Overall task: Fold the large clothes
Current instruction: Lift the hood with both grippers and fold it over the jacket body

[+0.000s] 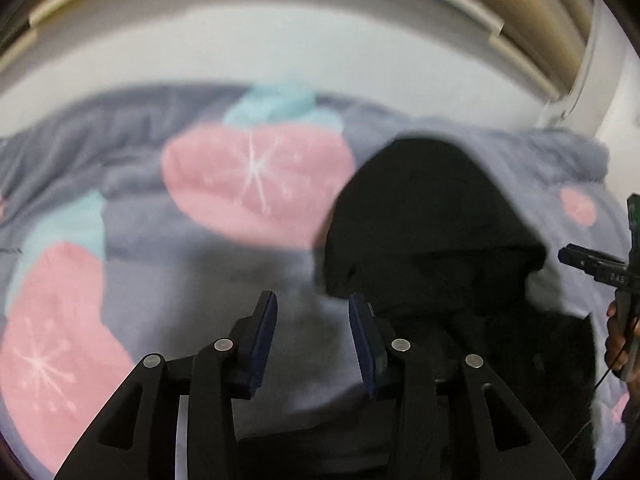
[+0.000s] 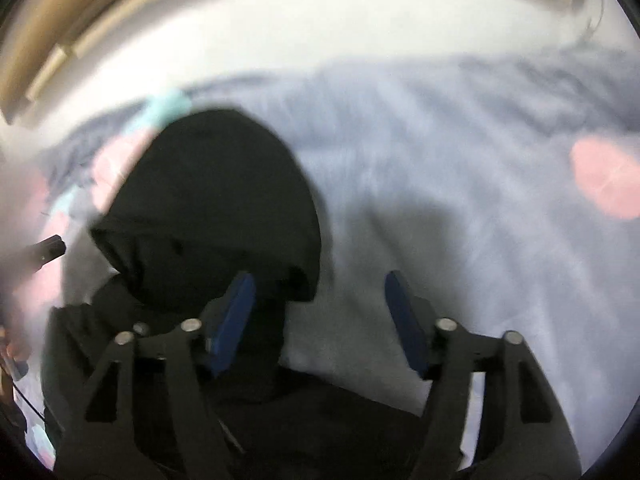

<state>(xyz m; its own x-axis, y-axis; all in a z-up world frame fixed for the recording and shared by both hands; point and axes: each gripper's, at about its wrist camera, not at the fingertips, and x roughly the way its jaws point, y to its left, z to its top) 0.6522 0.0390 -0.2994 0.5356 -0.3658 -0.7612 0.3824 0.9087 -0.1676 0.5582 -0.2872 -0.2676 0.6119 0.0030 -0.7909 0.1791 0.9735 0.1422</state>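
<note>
A black hooded garment (image 1: pixel 432 216) lies on a grey-lavender blanket (image 1: pixel 168 256), hood pointing away from me. In the left wrist view my left gripper (image 1: pixel 313 312) is open and empty, just left of the garment's edge; its right finger (image 1: pixel 362 332) is beside the black cloth. In the right wrist view the same garment (image 2: pixel 208 200) fills the left half. My right gripper (image 2: pixel 320 292) is open and empty above the garment's right edge, its left finger (image 2: pixel 236 308) over the black cloth. The right gripper also shows at the far right of the left view (image 1: pixel 596 266).
The blanket has big pink fruit shapes (image 1: pixel 256 184) with teal tops (image 1: pixel 280 108). A white wall (image 1: pixel 304 48) and a beige headboard or frame (image 1: pixel 500 12) run behind the bed. Both views are motion-blurred.
</note>
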